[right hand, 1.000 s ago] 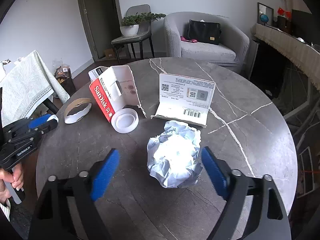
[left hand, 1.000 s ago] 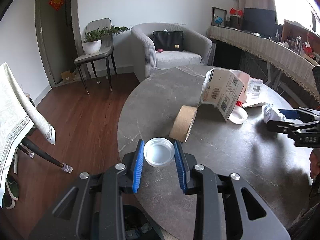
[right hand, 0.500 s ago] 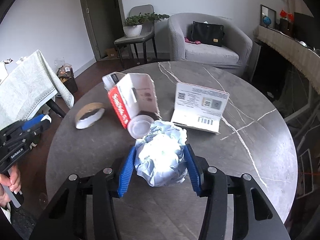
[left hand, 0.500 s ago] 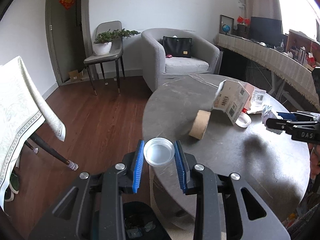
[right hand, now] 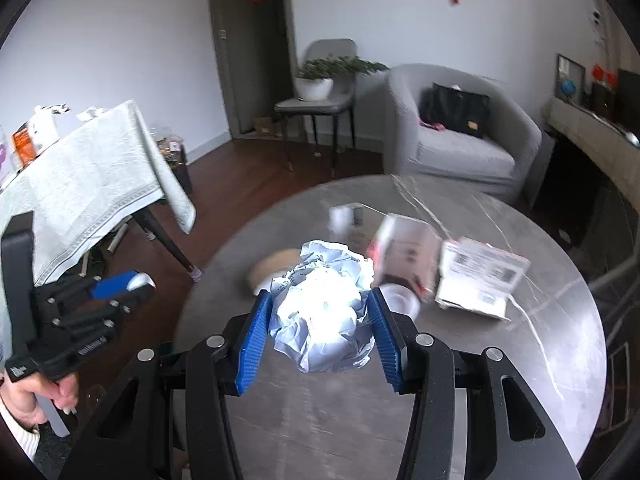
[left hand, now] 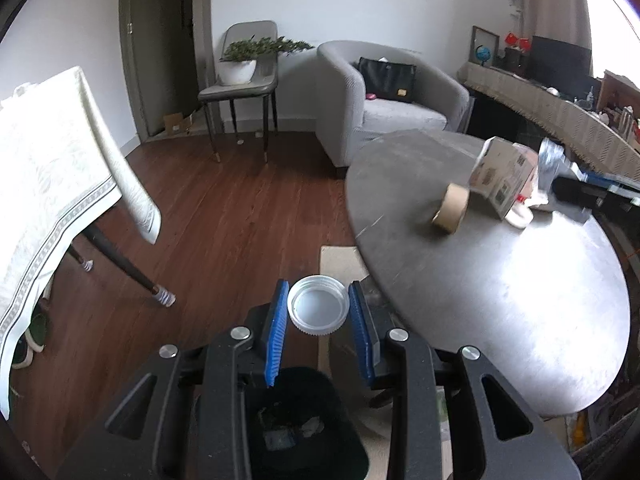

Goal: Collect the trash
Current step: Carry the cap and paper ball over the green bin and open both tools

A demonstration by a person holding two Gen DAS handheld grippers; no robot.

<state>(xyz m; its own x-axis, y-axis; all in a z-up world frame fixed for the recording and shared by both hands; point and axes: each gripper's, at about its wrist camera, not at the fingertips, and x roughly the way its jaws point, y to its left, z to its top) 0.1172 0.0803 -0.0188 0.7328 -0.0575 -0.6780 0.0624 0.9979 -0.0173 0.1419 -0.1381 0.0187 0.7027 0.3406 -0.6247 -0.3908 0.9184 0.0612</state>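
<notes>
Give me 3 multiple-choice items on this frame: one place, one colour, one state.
1. Where does the white lid sit?
A. On the grey table
B. Between the left gripper's pads, off the table's edge
C. On the armchair

2. What colour are the gripper pads?
A. Blue
B. Red
C. Green

3. What is the state of the right gripper?
A. Open and empty
B. Shut on the crumpled paper
C. Shut on the tape roll

Key: 1 B, the left gripper holds it above floor and bin, beside the table. 2 A, both pads show blue. 3 B, both pads press the crumpled paper.
</notes>
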